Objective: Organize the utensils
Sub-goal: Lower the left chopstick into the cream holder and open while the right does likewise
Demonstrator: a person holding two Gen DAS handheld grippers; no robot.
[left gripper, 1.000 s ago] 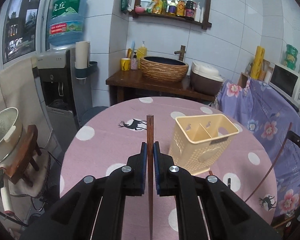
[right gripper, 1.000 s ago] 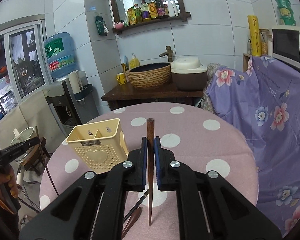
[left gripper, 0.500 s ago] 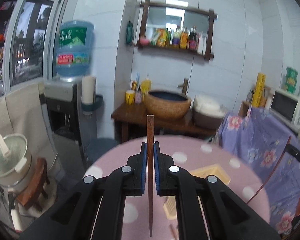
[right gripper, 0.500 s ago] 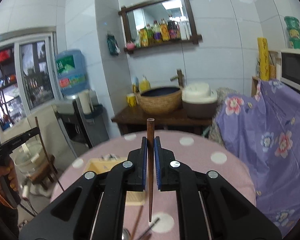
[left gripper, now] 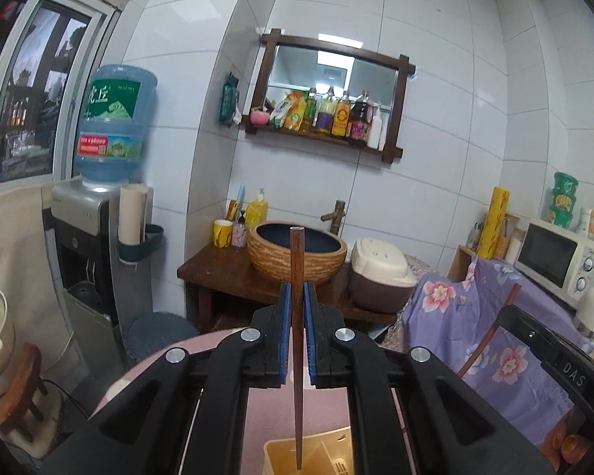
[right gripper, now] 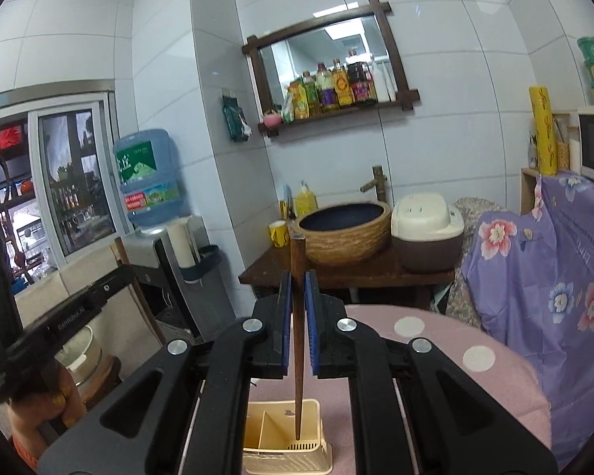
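Note:
My left gripper (left gripper: 296,297) is shut on a dark wooden chopstick (left gripper: 296,340) held upright, its thin tip hanging over the cream utensil holder (left gripper: 316,455) at the bottom of the left wrist view. My right gripper (right gripper: 297,289) is shut on a second wooden chopstick (right gripper: 298,336), its tip pointing down into the divided cream holder (right gripper: 285,439) on the pink dotted table (right gripper: 455,356). The right gripper and its chopstick also show at the right edge of the left wrist view (left gripper: 491,332); the left gripper shows at the left of the right wrist view (right gripper: 59,324).
Behind the table stand a wooden stand with a woven basin (left gripper: 297,253) and a rice cooker (left gripper: 380,273), a water dispenser (left gripper: 99,213), a microwave (left gripper: 554,257) and a purple floral cover (right gripper: 554,269).
Both grippers have risen and tilted up with their chopsticks. The holder has dropped to the bottom of both views, now under the chopstick tips.

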